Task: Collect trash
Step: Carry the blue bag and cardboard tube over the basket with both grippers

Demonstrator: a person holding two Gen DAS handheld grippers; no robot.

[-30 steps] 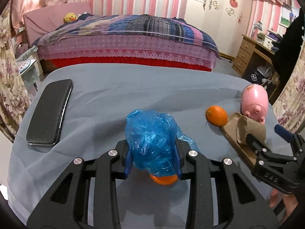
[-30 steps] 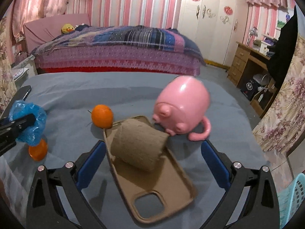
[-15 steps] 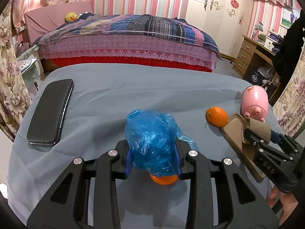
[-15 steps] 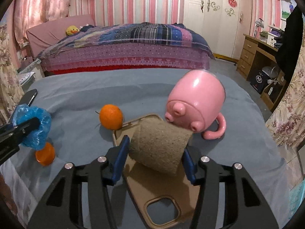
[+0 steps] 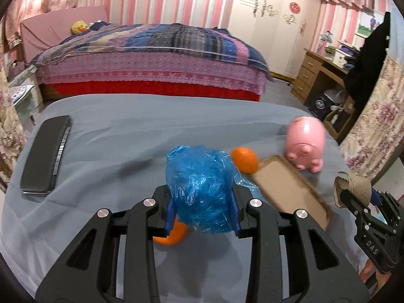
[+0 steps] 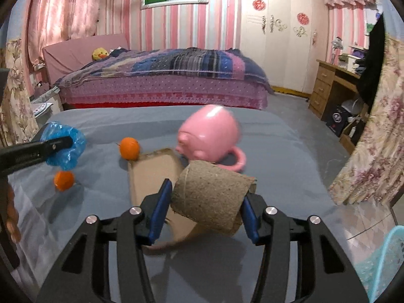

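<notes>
My left gripper (image 5: 202, 203) is shut on a crumpled blue plastic bag (image 5: 202, 186) and holds it above the grey tablecloth (image 5: 113, 151); the bag also shows in the right wrist view (image 6: 64, 149). My right gripper (image 6: 204, 205) is shut on a brown cardboard roll (image 6: 212, 197), lifted off the table; the roll also shows at the right edge of the left wrist view (image 5: 353, 189).
A brown phone case (image 6: 151, 174), two oranges (image 6: 129, 148) (image 6: 64, 180) and a tipped pink pig mug (image 6: 209, 136) lie on the table. A black phone (image 5: 46, 154) lies at the left. A light blue basket (image 6: 383, 265) stands on the floor, lower right.
My right gripper closed on the cardboard roll and lifted it off the phone case, pulling back to the right. My left gripper kept the blue bag and shifted right.
</notes>
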